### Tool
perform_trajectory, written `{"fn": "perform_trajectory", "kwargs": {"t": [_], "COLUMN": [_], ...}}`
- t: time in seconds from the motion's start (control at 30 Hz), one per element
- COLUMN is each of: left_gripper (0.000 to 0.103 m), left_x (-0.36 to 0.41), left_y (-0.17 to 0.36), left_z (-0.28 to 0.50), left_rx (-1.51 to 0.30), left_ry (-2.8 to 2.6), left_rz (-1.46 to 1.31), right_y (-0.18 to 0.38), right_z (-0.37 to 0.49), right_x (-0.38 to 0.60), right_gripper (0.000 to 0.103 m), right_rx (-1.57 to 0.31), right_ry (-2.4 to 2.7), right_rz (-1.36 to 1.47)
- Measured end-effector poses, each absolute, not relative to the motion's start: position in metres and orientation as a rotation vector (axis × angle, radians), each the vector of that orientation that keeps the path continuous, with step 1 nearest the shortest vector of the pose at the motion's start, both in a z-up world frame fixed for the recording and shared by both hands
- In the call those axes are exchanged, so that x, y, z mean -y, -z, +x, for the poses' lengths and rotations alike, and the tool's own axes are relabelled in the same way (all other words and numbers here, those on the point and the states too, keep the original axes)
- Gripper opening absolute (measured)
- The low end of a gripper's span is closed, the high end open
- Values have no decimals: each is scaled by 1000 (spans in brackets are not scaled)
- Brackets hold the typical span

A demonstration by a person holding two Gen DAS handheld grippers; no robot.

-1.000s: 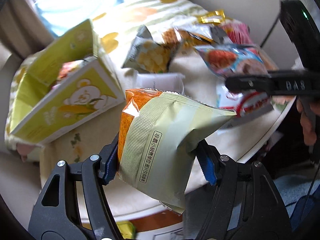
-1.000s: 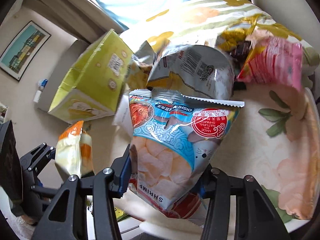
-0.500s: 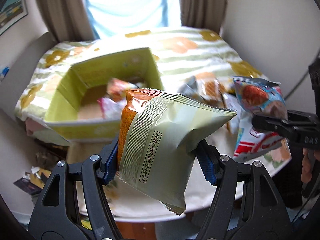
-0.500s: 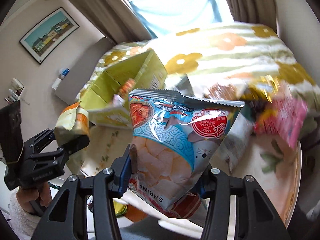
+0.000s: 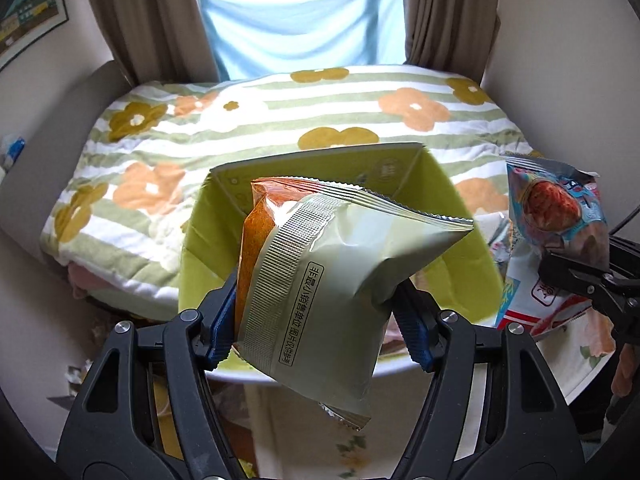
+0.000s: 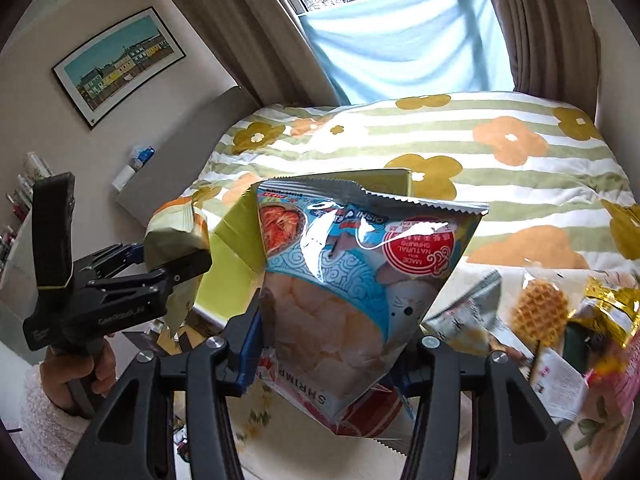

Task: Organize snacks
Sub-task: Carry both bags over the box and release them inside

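Left tongs clamp the green packet, right tongs the shrimp bag; only the right view shows the waffle.

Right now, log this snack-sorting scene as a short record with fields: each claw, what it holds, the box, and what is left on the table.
left claw: shut on the pale green and orange snack packet, held in front of the box
right claw: shut on the shrimp chips bag, held off the table
box: yellow-green carton, open, at the table's left end
left on table: waffle packet, gold foil packet, grey packet
behind: flowered striped blanket
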State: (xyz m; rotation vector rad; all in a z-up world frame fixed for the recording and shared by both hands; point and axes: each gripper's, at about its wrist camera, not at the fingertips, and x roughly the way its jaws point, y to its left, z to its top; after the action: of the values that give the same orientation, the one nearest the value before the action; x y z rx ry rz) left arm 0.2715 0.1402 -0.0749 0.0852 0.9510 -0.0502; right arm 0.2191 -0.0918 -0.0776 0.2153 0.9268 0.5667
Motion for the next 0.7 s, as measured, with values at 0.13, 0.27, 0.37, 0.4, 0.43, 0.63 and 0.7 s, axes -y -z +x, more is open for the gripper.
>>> {"fn": "perform_trajectory", "kwargs": {"t": [0.13,0.27,0.37,0.4,0.43,0.63,0.7], "left_gripper": [68,101,103,103,103,103,103], "left_x": [-160,-177,-185,-188,-190,-202,-204], "left_y": [96,114,121,124,125,124,124], "left_z": [294,303,300,298,296,279,275], "left_rx": [-965,-980,-985,-990,-992,-1000,-999], "left_ry": [59,83,90,81,75,46,41], "left_rz": [85,41,23,22,18,-32,-45], "right_y": [88,97,102,104,106,116,116], "right_z": [232,236,240,241,242,245,247], "right_x": [68,54,48,45,44,40,39], "right_gripper": [48,48,48,48,48,48,48], "right_rx": [-950,-974,-992,-996,-1001,-1041,-1051], "right_ry": [-538,-520,-517,-514,-511,-506,-506], "right_rz": [230,215,194,181,162,151,150]}}
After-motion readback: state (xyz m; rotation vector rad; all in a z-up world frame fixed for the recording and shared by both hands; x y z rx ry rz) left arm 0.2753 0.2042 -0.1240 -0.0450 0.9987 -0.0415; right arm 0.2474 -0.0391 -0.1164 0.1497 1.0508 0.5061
